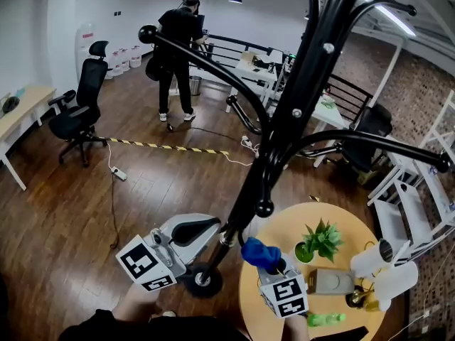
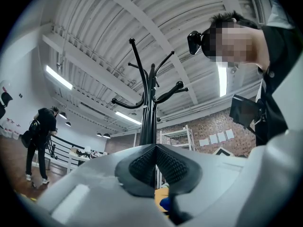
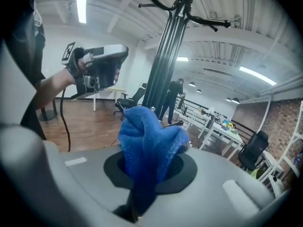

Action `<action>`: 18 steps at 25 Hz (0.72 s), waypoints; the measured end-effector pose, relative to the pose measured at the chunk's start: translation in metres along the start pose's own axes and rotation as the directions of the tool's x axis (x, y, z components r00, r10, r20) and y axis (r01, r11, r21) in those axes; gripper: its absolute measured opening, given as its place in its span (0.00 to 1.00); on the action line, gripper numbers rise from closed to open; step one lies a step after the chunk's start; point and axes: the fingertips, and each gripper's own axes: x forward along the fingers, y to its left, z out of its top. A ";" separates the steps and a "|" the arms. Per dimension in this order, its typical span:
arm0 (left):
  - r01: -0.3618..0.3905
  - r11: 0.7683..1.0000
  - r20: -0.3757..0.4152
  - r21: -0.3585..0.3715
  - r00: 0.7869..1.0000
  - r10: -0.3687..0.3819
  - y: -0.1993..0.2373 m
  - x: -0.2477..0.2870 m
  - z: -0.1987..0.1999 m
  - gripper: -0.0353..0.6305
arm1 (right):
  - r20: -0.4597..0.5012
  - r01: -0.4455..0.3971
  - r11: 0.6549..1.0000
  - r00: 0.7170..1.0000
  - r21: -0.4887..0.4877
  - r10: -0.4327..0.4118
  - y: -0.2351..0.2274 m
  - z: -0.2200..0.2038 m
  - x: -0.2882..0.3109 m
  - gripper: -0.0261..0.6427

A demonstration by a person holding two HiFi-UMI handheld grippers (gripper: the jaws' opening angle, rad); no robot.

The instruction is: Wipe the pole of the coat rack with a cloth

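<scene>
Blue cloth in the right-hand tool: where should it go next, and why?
Probably a short push forward, to press the blue cloth onto the black pole. The right gripper is shut on the cloth, which sits close beside the pole's lower part and seemingly does not yet touch it.

The round wooden table (image 1: 348, 226) holds a potted plant (image 1: 321, 239) and green bottle (image 1: 327, 319).
</scene>
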 end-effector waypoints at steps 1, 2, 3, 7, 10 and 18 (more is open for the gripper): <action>0.005 1.000 -0.002 0.000 1.000 -0.005 -0.001 0.002 -0.001 0.06 | 0.008 -0.005 1.000 1.000 0.010 0.005 -0.001 0.000 0.000 0.11; 0.008 1.000 -0.001 0.000 1.000 -0.008 -0.001 0.004 -0.002 0.06 | 0.016 -0.010 1.000 1.000 0.018 0.009 -0.001 0.001 0.001 0.11; 0.010 1.000 -0.001 0.001 1.000 -0.010 -0.002 0.006 -0.002 0.06 | 0.018 -0.013 1.000 1.000 0.019 0.013 -0.001 0.002 0.003 0.11; -0.002 1.000 -0.004 0.010 1.000 0.002 -0.001 0.003 -0.002 0.06 | 0.004 -0.030 0.999 1.000 -0.015 0.030 0.003 0.000 0.023 0.11; -0.033 0.999 -0.005 0.021 0.999 0.033 0.004 -0.005 0.000 0.06 | 0.031 -0.049 0.999 0.998 -0.001 0.049 0.007 0.008 0.042 0.11; -0.104 0.993 0.000 0.049 0.995 0.104 0.016 -0.025 0.010 0.06 | 0.361 -0.131 0.941 0.932 0.311 0.010 -0.026 0.090 0.015 0.11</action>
